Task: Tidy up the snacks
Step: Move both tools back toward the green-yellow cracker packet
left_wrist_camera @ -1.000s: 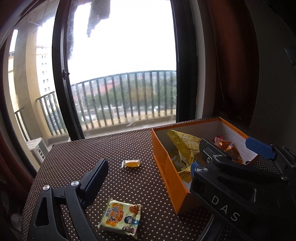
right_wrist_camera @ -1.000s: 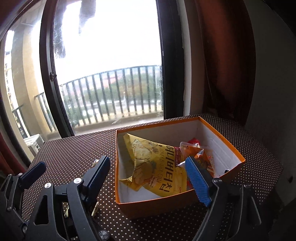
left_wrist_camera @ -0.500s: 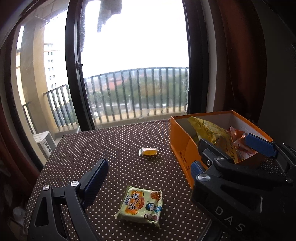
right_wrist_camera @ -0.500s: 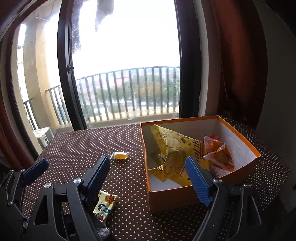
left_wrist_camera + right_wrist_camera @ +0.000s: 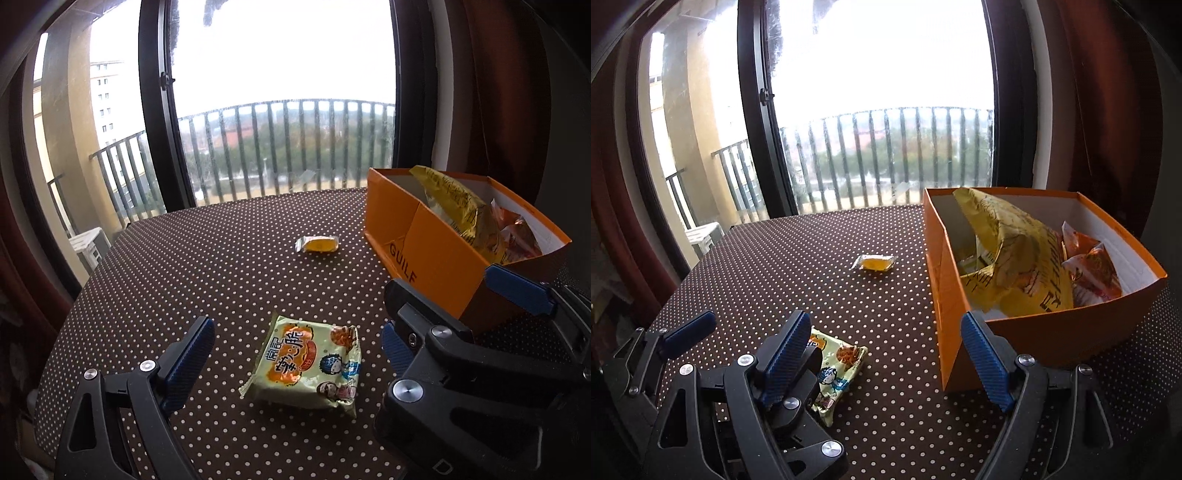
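From the left wrist view, the left tongs [image 5: 291, 354] stand wide apart and empty above the brown white-dotted worktop [image 5: 207, 273]. A pale green noodle-snack packet with cartoon faces [image 5: 306, 363] lies flat on the worktop between their blue-padded fingers [image 5: 190, 354]. Farther off sits a small clear-wrapped yellow sweet [image 5: 317, 244]. To the right stands an open orange cardboard box [image 5: 424, 254] holding a crinkled yellow chip bag [image 5: 456, 206] and orange snack packets [image 5: 513, 236].

From the right wrist view, the right tongs [image 5: 886, 362] are likewise apart, gripping nothing, their right finger just beside the box's [image 5: 1052, 336] near corner. The green packet [image 5: 838, 365] lies partly hidden behind the left finger; the sweet [image 5: 873, 263] rests beyond, left of the box. The yellow bag [image 5: 1015, 254] leans inside it.
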